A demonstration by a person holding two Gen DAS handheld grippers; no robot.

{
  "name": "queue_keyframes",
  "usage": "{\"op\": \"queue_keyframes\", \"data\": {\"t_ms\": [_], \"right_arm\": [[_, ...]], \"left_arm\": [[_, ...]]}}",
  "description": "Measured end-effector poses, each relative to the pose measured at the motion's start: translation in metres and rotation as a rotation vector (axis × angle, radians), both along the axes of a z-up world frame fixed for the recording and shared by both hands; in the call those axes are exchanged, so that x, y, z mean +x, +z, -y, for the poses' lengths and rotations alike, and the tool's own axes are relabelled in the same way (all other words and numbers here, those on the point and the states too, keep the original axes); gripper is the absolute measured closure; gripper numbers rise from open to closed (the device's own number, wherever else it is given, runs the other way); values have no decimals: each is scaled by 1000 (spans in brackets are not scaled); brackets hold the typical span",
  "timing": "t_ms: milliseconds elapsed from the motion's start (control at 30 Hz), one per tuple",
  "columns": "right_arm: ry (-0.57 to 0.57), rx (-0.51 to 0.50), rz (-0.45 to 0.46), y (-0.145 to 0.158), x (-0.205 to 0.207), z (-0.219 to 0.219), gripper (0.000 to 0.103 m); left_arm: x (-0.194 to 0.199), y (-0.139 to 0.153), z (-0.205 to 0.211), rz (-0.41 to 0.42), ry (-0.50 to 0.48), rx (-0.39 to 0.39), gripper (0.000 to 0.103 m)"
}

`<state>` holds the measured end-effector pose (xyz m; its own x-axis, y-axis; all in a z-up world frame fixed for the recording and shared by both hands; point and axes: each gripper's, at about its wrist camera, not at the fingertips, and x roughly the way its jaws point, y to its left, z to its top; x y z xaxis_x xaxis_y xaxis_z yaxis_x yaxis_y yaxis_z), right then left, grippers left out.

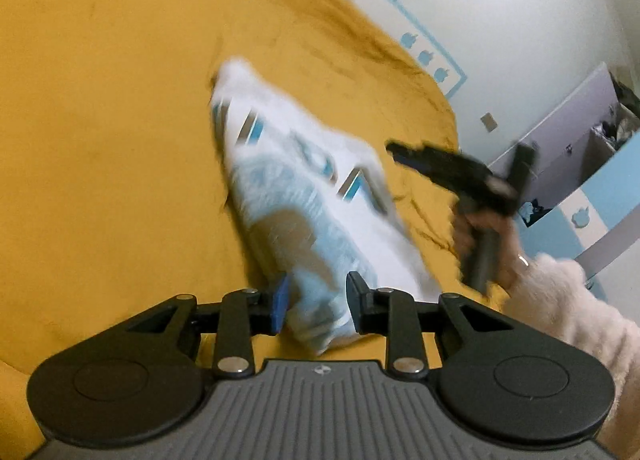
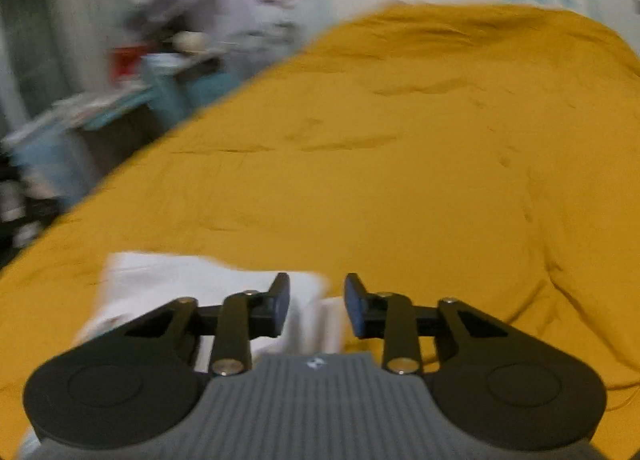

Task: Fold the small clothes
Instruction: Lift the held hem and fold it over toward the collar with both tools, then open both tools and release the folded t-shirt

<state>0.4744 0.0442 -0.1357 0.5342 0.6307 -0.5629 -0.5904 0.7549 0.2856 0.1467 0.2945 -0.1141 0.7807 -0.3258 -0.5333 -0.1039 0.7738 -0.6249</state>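
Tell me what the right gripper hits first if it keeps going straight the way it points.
Probably the yellow bedspread. The right gripper points down over it, past the white garment's edge; nothing else shows ahead, though blur leaves depth unclear.

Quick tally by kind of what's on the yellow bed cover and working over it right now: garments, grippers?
Garments: 1, the white and light-blue printed garment lying on the yellow bed cover
Grippers: 2, the left gripper and the right gripper
Total: 3
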Motion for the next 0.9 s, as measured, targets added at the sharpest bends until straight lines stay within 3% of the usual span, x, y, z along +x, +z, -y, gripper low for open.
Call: {"op": "queue_keyframes", "data": {"t_ms": [67,133,267,367,467,533,600,700,733,767,800,900], "right_arm": [[98,4,8,14,-37,9,77],[172,0,13,19,-70,16,77],[242,-35,1,-4,-120,28,79],[178,-60,-32,-26,-126,40,83],[109,-39,-83,-41,-108,43,103],[104,-13,-108,-48,-104,58,103],[110,-15,-121,-51,-103,55,103],[126,2,-83,-36,-101,58,97],[122,14,-50,-28,-98,60,87],[114,23,-20,-20,-94,62,72],[103,26,4,-12,-85,59,67],[67,43,52,0,-51,38,66]], "left_arm": [[6,9,8,42,-31,-38,57],[14,11,19,64,-54,-55,56],[28,-9,36,29,-61,-49,56],[28,-30,31,-39,-52,-41,56],[30,-44,32,-81,-57,-29,60],[28,-53,31,-83,-80,5,60],[28,-53,28,-95,-84,-9,60],[28,-36,18,-106,-66,-68,60],[29,-25,13,-61,-64,-83,58],[32,-17,9,-19,-70,-82,47],[41,-6,3,23,-84,-77,36],[86,8,-23,65,-88,-66,35]]}}
